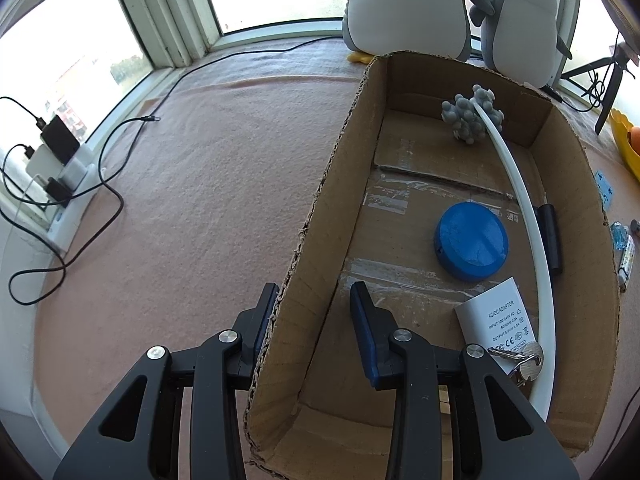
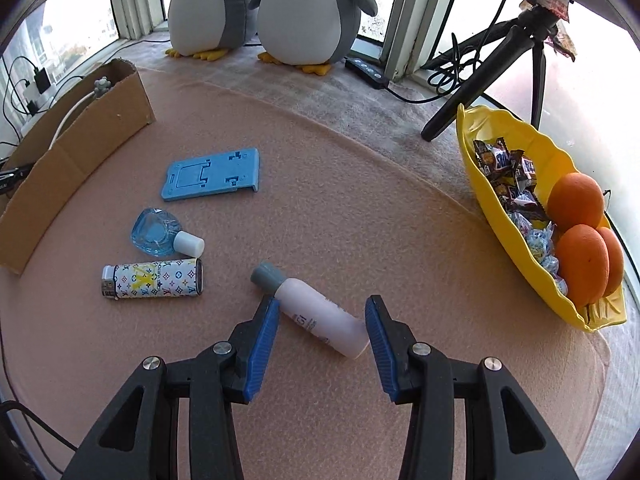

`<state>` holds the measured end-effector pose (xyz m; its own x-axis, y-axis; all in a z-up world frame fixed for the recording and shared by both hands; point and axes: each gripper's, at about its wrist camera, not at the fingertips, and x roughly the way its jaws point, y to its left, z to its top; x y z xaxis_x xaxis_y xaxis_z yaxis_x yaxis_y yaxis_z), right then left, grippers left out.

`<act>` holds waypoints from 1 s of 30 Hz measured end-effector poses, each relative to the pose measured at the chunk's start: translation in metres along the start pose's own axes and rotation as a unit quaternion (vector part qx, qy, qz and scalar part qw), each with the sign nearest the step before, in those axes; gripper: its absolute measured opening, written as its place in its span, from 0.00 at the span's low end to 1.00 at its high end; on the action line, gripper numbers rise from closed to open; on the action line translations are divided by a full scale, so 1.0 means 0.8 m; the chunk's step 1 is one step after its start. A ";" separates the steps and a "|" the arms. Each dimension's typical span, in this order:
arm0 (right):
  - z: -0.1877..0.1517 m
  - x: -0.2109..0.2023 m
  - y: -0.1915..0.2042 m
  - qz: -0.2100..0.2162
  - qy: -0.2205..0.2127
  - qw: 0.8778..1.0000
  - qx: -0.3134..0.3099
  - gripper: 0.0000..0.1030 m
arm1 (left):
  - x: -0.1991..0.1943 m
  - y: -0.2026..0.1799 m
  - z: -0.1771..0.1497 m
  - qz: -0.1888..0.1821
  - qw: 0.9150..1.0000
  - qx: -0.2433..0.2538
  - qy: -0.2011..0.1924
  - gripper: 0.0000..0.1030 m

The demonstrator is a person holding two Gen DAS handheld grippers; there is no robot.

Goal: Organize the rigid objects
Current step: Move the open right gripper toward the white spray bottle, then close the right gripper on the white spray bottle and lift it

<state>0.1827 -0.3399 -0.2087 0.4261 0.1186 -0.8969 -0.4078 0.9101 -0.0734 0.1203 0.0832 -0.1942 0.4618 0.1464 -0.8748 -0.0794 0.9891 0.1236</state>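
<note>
The cardboard box (image 1: 460, 240) serves as the landmark here. The left hand-held gripper (image 1: 316, 316) is spread open and straddles the box's ragged left wall: one blue pad (image 1: 266, 312) stands outside it over the pink felt, the other inside above the box floor, and whether either pad touches the cardboard cannot be told. Inside the box lie a blue round disc (image 1: 472, 240) near the middle, a white AC/DC adapter (image 1: 498, 320) toward the near end with a small key (image 1: 526, 356) beside it, a long white tube (image 1: 524, 220) running along the right wall, a black stick (image 1: 550, 236) just beyond the tube, and a grey knobbly cluster (image 1: 472, 114) at the far end. Bare box floor shows between the disc and the left wall.

To the right of the box, on the felt-covered table (image 2: 360, 208), a blue phone stand (image 2: 212, 174), a clear blue bottle (image 2: 160, 232) and a patterned lighter (image 2: 152, 280) lie close along the box's outer wall, each apart from the others. Farther right, the right hand-held gripper (image 2: 320, 328) is open around a pale pink bottle (image 2: 316, 312) with a grey cap, lying on its side slantwise; the left pad sits just beside its shoulder and the right pad near its base. Open felt spreads beyond it to a yellow dish (image 2: 480, 184) holding oranges (image 2: 576, 200) and sweets at the table's right edge. Two plush penguins (image 2: 304, 12) stand by the window behind the box.
</note>
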 end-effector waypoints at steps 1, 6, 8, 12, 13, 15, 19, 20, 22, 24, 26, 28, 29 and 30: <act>0.001 0.003 0.000 0.000 0.003 1.000 -0.004 0.40 | 0.000 0.001 0.000 -0.001 1.000 -0.001 0.000 0.34; 0.008 0.013 0.001 -0.007 0.019 1.000 -0.008 0.40 | 0.000 0.001 0.000 -0.002 1.000 0.000 0.000 0.34; 0.010 0.015 0.000 -0.005 0.023 1.000 -0.002 0.40 | 0.000 0.002 0.000 -0.002 1.000 0.000 0.000 0.34; 0.012 0.018 0.000 -0.009 0.034 0.999 0.010 0.40 | 0.000 0.001 0.000 -0.002 1.000 0.000 -0.001 0.34; 0.012 0.018 -0.002 -0.008 0.037 0.999 0.015 0.40 | 0.000 0.001 0.000 -0.002 1.000 -0.001 -0.001 0.34; 0.011 0.019 -0.006 -0.002 0.045 0.998 0.032 0.40 | 0.000 0.000 0.000 -0.002 1.000 -0.001 -0.001 0.34; 0.009 0.020 -0.011 0.005 0.057 0.996 0.065 0.37 | 0.000 0.000 0.000 -0.001 1.000 -0.001 -0.003 0.34; 0.007 0.019 -0.009 0.005 0.059 0.996 0.067 0.34 | 0.000 -0.001 0.000 0.000 1.000 0.000 -0.004 0.34; 0.005 0.016 -0.006 0.004 0.064 0.995 0.074 0.21 | -0.001 -0.002 0.000 0.000 1.000 0.001 -0.005 0.34; 0.003 0.014 0.002 -0.001 0.068 0.995 0.075 0.18 | -0.001 -0.001 -0.001 0.000 1.000 0.001 -0.006 0.34; 0.001 0.012 0.010 -0.012 0.067 0.995 0.075 0.18 | -0.001 -0.001 -0.001 0.000 1.000 0.002 -0.006 0.34; -0.001 0.010 0.016 -0.012 0.064 0.994 0.082 0.18 | -0.001 -0.001 -0.001 0.000 1.000 0.003 -0.007 0.34; -0.002 0.008 0.018 -0.013 0.064 0.994 0.087 0.18 | -0.002 -0.001 -0.001 0.000 1.000 0.002 -0.007 0.34; -0.003 0.006 0.021 -0.014 0.062 0.994 0.090 0.18 | -0.002 -0.001 -0.001 0.000 1.000 0.002 -0.007 0.34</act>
<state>0.1762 -0.3252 -0.2155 0.3277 0.0518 -0.9434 -0.2402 0.9702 -0.0302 0.1187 0.0822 -0.1937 0.4746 0.1466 -0.8679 -0.0751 0.9892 0.1261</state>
